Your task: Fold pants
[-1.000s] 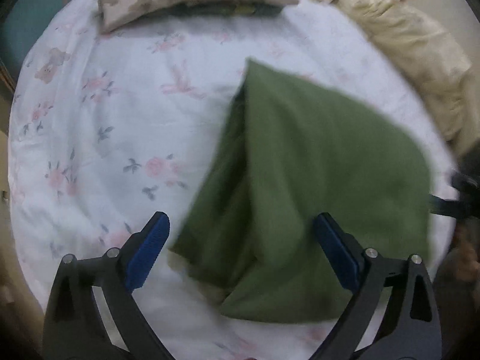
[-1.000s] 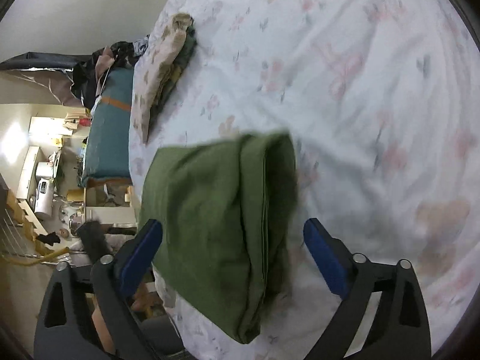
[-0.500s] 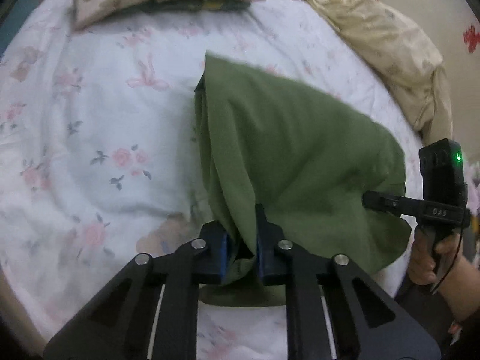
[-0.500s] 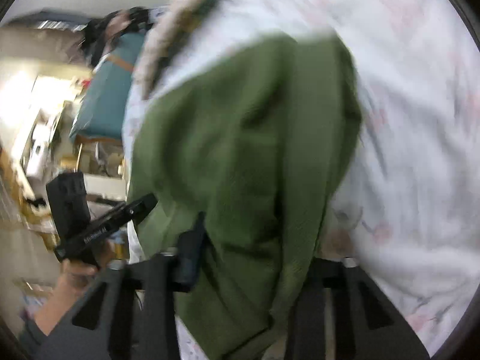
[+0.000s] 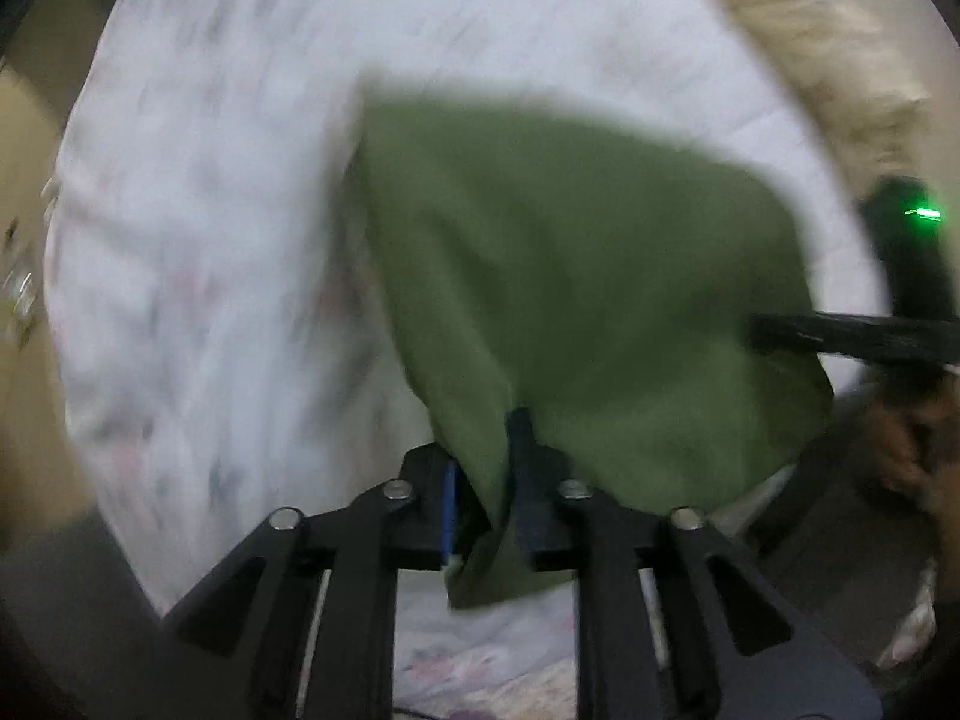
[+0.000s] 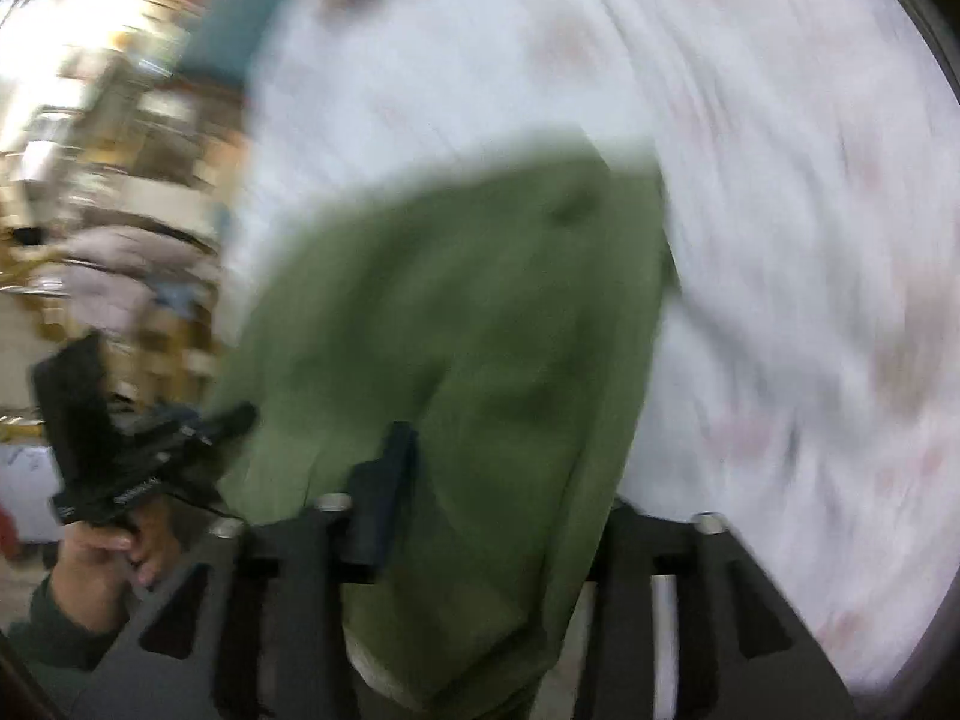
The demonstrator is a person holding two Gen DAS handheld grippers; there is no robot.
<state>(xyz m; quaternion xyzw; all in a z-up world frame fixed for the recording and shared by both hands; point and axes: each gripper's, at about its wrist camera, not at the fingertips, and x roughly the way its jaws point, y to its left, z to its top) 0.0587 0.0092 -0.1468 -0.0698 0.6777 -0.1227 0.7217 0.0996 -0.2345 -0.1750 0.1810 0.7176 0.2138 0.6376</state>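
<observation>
The green pants lie folded on the white flowered bed sheet, blurred by motion. My left gripper pinches their near corner; its jaws are opening slightly with the cloth still pressed between the pads. In the right wrist view the green pants drape thickly over my right gripper. Its jaws are opening, with a thick fold between them and the right finger hidden under cloth. The right gripper reaches the pants' far edge in the left wrist view. The left gripper shows at the left in the right wrist view.
A beige blanket is bunched along the bed's upper right. A hand holds the left gripper's handle beyond the bed's edge. Shelves and room clutter fill the space to the left of the bed sheet.
Both grippers went from wide open around the pants to closed on their near edge. The hands then swept sideways with the cloth, and both views have blurred.
</observation>
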